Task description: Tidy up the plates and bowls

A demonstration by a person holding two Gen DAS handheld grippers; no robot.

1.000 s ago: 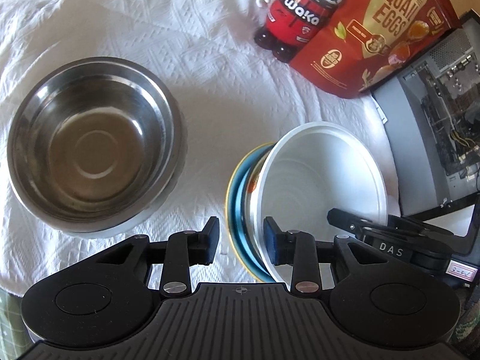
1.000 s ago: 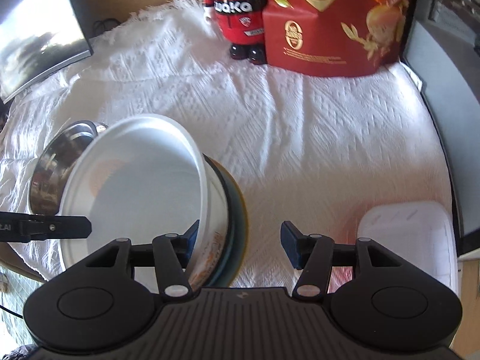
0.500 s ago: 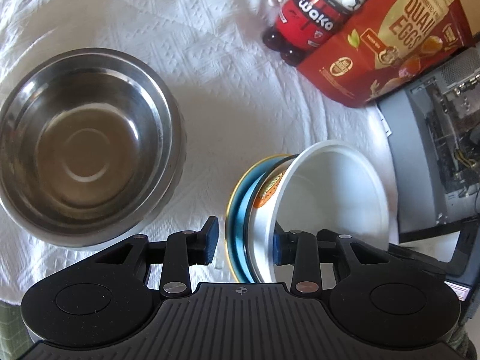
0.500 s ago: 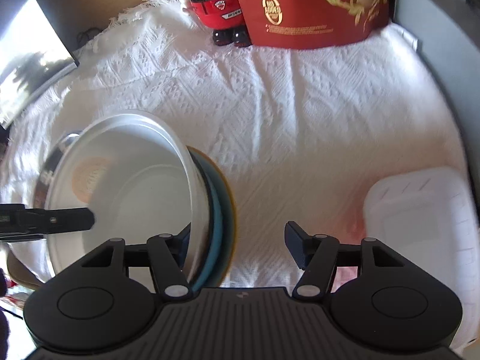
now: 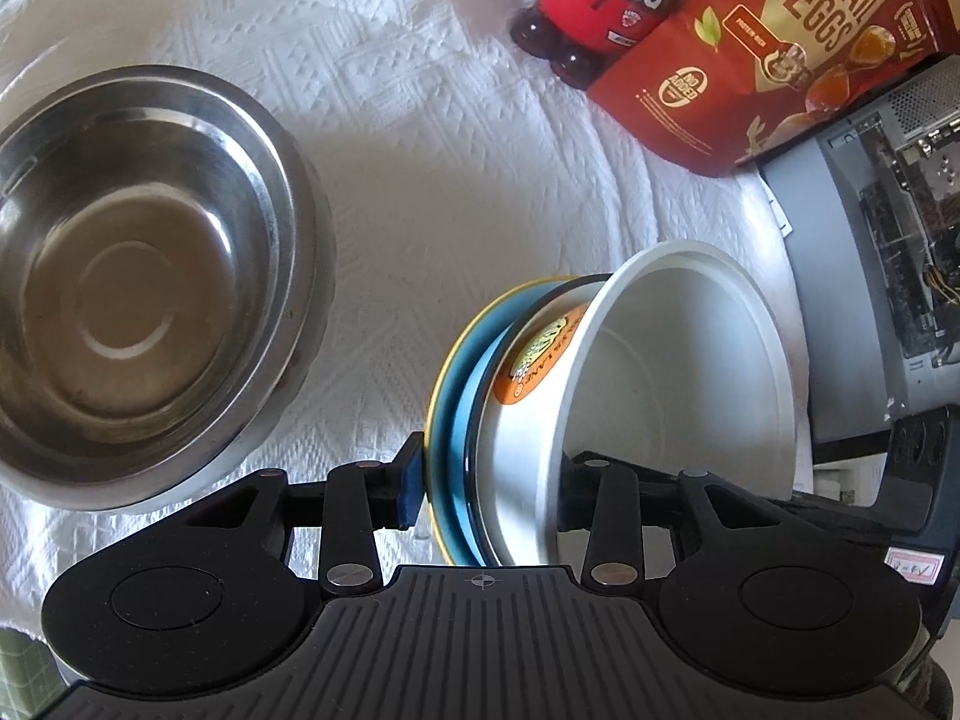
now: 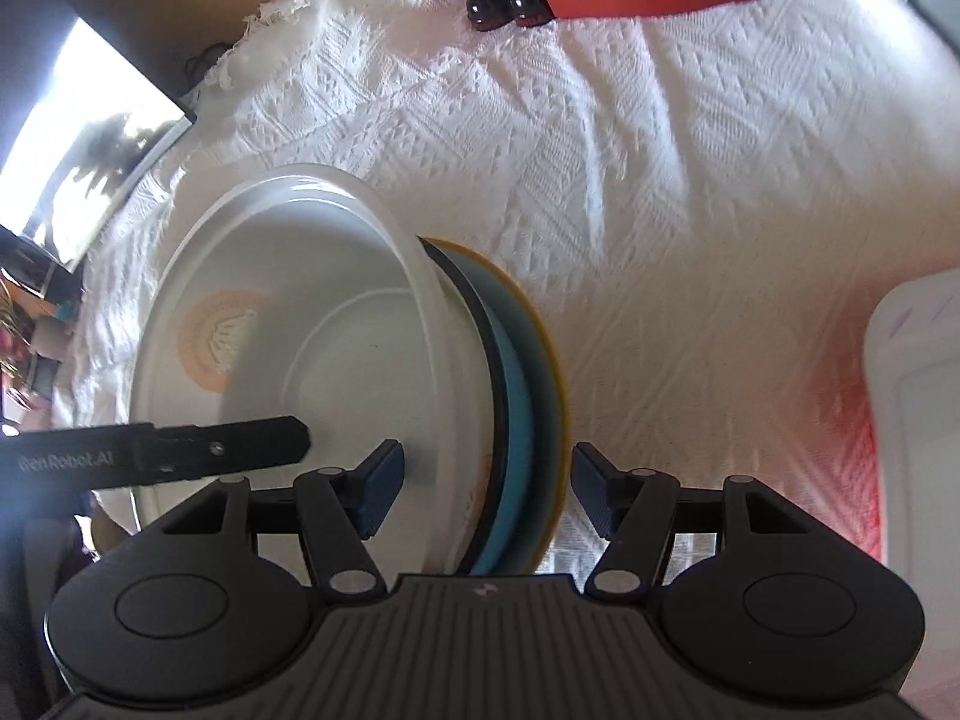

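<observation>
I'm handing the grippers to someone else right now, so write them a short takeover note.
Left gripper: jaws opening astride the stack's edge. One pad sits at the blue plate rim, the other is hidden inside the white bowl, so the grip is unclear.
Right gripper: jaws open around the same stack, with a gap beside the plate.
Things: bowl base against plate, both tipped on edge over the white cloth; steel bowl upright beside them.
Done: bowl and plate are together.
Left: lay the stack flat, then probably sort the steel bowl.
</observation>
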